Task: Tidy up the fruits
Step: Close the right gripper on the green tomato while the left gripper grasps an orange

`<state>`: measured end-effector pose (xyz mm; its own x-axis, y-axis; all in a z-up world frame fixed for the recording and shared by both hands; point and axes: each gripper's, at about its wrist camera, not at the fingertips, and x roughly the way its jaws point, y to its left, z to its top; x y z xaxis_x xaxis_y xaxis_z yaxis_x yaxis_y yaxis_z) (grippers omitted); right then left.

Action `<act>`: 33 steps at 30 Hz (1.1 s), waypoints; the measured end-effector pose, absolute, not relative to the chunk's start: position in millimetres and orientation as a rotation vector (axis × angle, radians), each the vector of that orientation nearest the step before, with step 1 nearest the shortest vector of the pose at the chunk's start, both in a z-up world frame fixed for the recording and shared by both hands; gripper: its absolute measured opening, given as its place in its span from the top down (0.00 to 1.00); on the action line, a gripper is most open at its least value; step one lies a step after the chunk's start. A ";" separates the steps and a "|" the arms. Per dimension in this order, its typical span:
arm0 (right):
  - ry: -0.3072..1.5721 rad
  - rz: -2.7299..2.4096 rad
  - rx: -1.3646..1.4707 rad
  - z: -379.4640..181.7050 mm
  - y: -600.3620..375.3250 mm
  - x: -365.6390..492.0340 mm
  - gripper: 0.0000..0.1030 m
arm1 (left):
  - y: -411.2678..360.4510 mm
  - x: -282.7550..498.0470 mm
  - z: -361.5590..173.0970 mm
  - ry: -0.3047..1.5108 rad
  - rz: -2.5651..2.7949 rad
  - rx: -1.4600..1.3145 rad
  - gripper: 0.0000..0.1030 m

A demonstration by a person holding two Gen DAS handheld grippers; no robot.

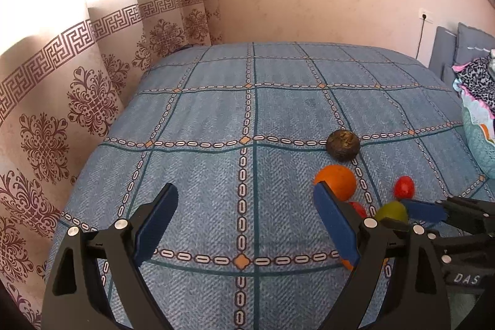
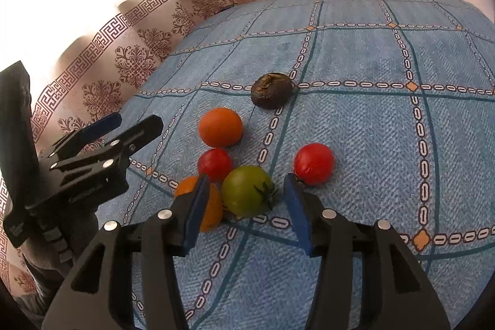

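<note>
From the left wrist we see our left gripper (image 1: 246, 200) spread wide over bare woven blue bedspread (image 1: 216, 113), nothing between the pads. Beyond its right finger sit a smooth round orange (image 1: 338, 180) and, farther off, a wrinkled dark fruit (image 1: 342, 145).

From the right wrist, our right gripper (image 2: 247, 190) stands partly open around a glossy green tomato (image 2: 246, 190); neither pad touches it. A red tomato (image 2: 314, 163) lies just past the right finger, another red tomato (image 2: 215, 163) and a second orange (image 2: 213, 207) by the left.
</note>
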<state>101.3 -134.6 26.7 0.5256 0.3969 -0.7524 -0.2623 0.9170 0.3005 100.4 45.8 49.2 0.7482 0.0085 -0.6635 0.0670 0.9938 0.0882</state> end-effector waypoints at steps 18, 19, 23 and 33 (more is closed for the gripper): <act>0.835 0.305 0.070 52.2 -154.3 70.9 0.67 | 21.5 83.2 34.6 0.793 -0.152 0.095 0.14; 0.830 0.299 0.064 52.8 -156.8 68.5 0.67 | 18.6 81.4 34.0 0.798 -0.171 0.085 0.14; 0.820 0.280 0.045 53.5 -160.4 62.2 0.67 | 7.2 77.1 32.1 0.818 -0.222 0.066 0.14; 0.809 0.263 0.069 54.2 -171.6 56.5 0.67 | -17.1 73.4 22.5 0.846 -0.313 0.078 0.56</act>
<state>56.5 -171.6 54.2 0.6598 0.2587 -0.7055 -0.2061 0.9652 0.1612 73.4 -17.1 22.5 0.6203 -0.2412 -0.7464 0.3026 0.9515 -0.0560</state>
